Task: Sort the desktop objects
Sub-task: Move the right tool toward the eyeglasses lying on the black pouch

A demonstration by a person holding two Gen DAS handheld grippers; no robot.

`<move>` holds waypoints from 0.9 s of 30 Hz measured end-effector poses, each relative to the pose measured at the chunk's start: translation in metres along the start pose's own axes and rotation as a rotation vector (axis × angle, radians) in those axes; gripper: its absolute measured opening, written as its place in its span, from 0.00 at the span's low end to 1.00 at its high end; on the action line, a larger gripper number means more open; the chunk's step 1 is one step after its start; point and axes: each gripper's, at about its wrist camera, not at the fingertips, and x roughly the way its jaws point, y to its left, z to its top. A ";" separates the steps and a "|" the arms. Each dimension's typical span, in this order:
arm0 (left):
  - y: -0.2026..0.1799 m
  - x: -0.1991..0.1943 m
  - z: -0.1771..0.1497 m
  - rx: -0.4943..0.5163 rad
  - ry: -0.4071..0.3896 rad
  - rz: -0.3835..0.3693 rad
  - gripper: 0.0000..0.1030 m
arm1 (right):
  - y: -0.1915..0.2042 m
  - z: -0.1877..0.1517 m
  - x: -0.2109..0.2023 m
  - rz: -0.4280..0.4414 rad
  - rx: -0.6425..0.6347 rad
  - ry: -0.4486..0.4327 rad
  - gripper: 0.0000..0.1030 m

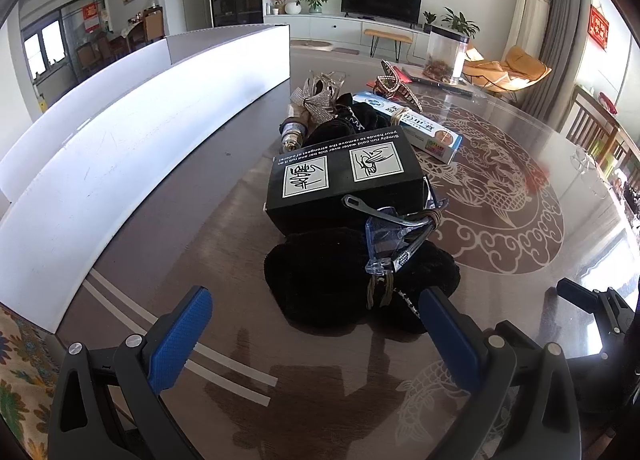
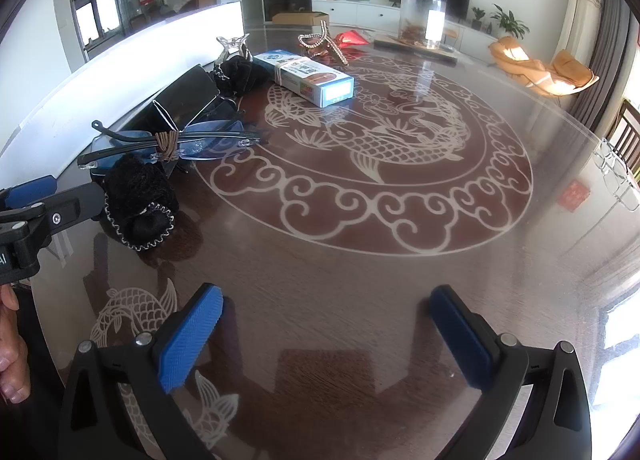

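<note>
**Both tongs spread over the glossy counter**

My left tongs (image 1: 316, 324) gape around the fuzzy black pouch (image 1: 320, 280), under rimless blue-tinted glasses (image 1: 388, 236) and a matte black box (image 1: 344, 180). My right tongs (image 2: 326, 328) gape over bare patterned counter (image 2: 400, 260).

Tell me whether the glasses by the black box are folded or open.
Folded: the glasses have both temples crossed over the lenses, tied with brown cord.

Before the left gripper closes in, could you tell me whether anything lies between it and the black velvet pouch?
Nothing visible does. The left gripper is open, and the black velvet pouch lies straight ahead; the glasses rest on top of it.
</note>
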 end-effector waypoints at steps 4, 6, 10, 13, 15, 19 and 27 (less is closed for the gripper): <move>0.004 -0.003 0.000 -0.021 -0.008 -0.010 1.00 | -0.001 0.000 0.000 0.004 0.000 -0.002 1.00; 0.006 -0.005 0.000 -0.030 -0.017 -0.015 1.00 | -0.001 0.000 0.000 0.006 0.001 -0.002 1.00; 0.010 -0.007 -0.001 -0.050 -0.019 -0.027 1.00 | -0.001 0.000 0.001 0.005 0.000 -0.002 1.00; 0.012 -0.008 0.000 -0.060 -0.017 -0.032 1.00 | -0.001 0.000 0.000 0.006 0.000 -0.002 1.00; 0.012 -0.009 0.000 -0.064 -0.018 -0.031 1.00 | -0.001 0.000 0.001 0.006 0.000 -0.002 1.00; 0.013 -0.009 -0.001 -0.068 -0.018 -0.029 1.00 | 0.000 0.000 0.000 0.002 -0.004 0.000 1.00; 0.014 -0.009 -0.002 -0.075 -0.009 -0.048 1.00 | 0.000 0.000 0.001 0.002 -0.004 0.000 1.00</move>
